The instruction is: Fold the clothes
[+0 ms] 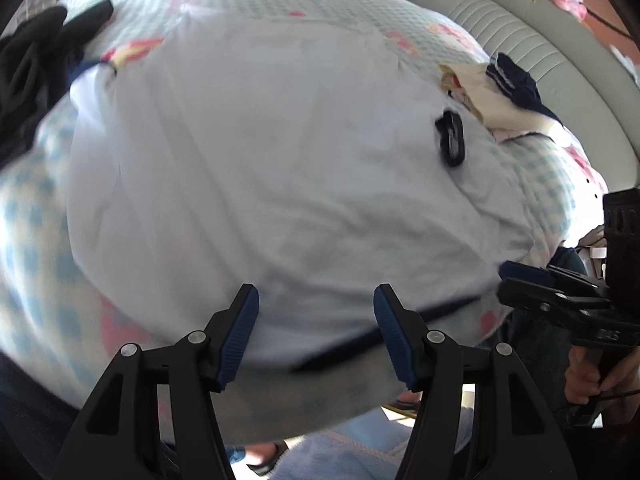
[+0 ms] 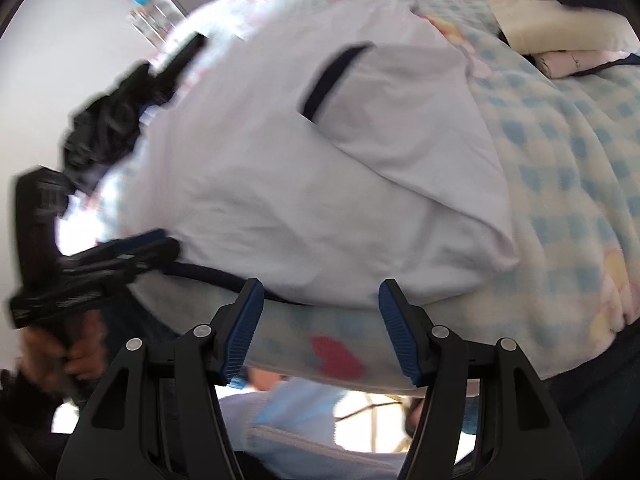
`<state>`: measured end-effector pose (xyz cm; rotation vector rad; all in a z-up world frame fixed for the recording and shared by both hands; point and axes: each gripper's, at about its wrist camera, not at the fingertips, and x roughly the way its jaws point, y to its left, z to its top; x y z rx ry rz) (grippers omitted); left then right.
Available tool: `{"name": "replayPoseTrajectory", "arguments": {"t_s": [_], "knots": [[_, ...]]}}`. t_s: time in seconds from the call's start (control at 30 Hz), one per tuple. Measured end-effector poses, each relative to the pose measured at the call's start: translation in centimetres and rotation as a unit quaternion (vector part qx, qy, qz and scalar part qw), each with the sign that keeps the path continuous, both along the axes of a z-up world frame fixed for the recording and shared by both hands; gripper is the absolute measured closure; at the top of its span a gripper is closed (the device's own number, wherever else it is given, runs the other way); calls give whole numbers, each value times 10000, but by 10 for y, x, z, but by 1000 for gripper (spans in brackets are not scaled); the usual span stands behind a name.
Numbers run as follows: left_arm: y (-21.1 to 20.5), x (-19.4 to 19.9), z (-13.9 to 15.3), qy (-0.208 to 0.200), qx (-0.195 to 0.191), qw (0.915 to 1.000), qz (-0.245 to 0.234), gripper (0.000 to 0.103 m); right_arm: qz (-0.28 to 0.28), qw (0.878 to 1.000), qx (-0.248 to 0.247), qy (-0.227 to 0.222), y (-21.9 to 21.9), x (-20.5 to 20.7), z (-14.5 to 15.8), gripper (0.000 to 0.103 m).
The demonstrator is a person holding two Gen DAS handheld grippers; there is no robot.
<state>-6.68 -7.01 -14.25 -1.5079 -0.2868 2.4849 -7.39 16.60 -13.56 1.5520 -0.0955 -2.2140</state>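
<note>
A white T-shirt (image 1: 260, 168) with navy trim lies spread on a blue-checked blanket (image 1: 32, 216); a small black logo (image 1: 451, 142) marks its chest. My left gripper (image 1: 316, 312) hovers open over the shirt's near navy-edged border, holding nothing. In the right wrist view the shirt (image 2: 280, 168) has one sleeve (image 2: 400, 92) folded inward, its navy cuff (image 2: 332, 76) showing. My right gripper (image 2: 320, 308) stands open at the shirt's near edge above the blanket (image 2: 560, 160). Each gripper shows in the other's view: the right gripper (image 1: 520, 276) and the left gripper (image 2: 120, 252), blurred.
A heap of black clothes (image 1: 28, 68) lies at the blanket's far left. A stack of folded cream and navy garments (image 1: 500, 96) sits at the far right by a grey-green padded headboard (image 1: 540, 40). A hand (image 1: 588, 376) holds the right gripper's handle. The blanket's near edge drops off just below the fingers.
</note>
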Motion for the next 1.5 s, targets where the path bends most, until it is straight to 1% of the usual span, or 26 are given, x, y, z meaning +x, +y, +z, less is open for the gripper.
{"name": "replayPoseTrajectory", "arguments": {"t_s": [0.1, 0.3, 0.37, 0.4, 0.5, 0.57, 0.67, 0.73, 0.83, 0.9, 0.97, 1.03, 1.1, 1.13, 1.2, 1.23, 1.3, 1.37, 1.4, 1.47, 1.5], "knots": [[7, -13, 10, 186, -122, 9997, -64, 41, -7, 9999, 170, -16, -4, -6, -2, 42], [27, -14, -10, -179, -636, 9976, -187, 41, -22, 9987, 511, -48, -12, -17, -5, 41], [33, -14, -17, -304, -808, 9960, -227, 40, -32, 9986, 516, -49, -10, -15, -5, 41], [31, -5, -16, -253, -819, 9960, -234, 40, -38, 9988, 492, -47, -8, -13, -5, 41], [19, 13, -9, -246, -605, 9977, -180, 39, -130, 9989, 416, -153, 1, -11, -5, 42], [5, 23, -2, -207, -291, 9993, -82, 39, -197, 9989, 357, -231, 4, -11, -4, 42], [-19, 32, 9, -54, 200, 9996, 210, 39, -175, 9995, 189, -169, -6, -15, 7, 42], [-34, 34, 16, 73, 336, 9986, 401, 39, -136, 9998, 112, -111, -14, -18, 14, 42], [-58, 37, 20, 242, 377, 9959, 782, 39, 101, 9995, 283, 96, -34, -26, 23, 42], [-79, 38, 22, 351, 387, 9926, 1096, 39, 222, 9988, 420, 127, -45, -30, 24, 42], [-100, 35, 22, 399, 422, 9876, 1456, 39, 427, 9981, 410, 152, -65, -34, 25, 42], [-124, 28, 18, 402, 545, 9810, 1819, 41, 678, 9965, 456, 199, -84, -38, 27, 41], [-154, 20, 13, 427, 728, 9721, 2188, 41, 918, 9938, 562, 281, -101, -40, 28, 40], [-161, 13, 11, 441, 753, 9697, 2281, 41, 1014, 9924, 609, 327, -111, -44, 29, 40], [-171, -3, 10, 522, 749, 9689, 2299, 43, 1200, 9897, 670, 403, -131, -50, 30, 41], [-175, -10, 10, 563, 746, 9686, 2305, 43, 1249, 9894, 622, 403, -135, -50, 33, 42], [-184, -26, 9, 645, 740, 9678, 2318, 43, 1202, 9899, 556, 509, -144, -52, 41, 42], [-191, -40, 3, 595, 714, 9681, 2326, 44, 1149, 9900, 443, 685, -158, -57, 50, 42], [-192, -48, -2, 525, 752, 9689, 2300, 44, 1148, 9900, 419, 700, -163, -58, 50, 41], [-191, -59, -9, 407, 810, 9707, 2227, 44, 1185, 9898, 495, 614, -169, -61, 44, 41], [-190, -63, -10, 383, 812, 9717, 2187, 44, 1179, 9895, 628, 547, -171, -62, 37, 41]]}}
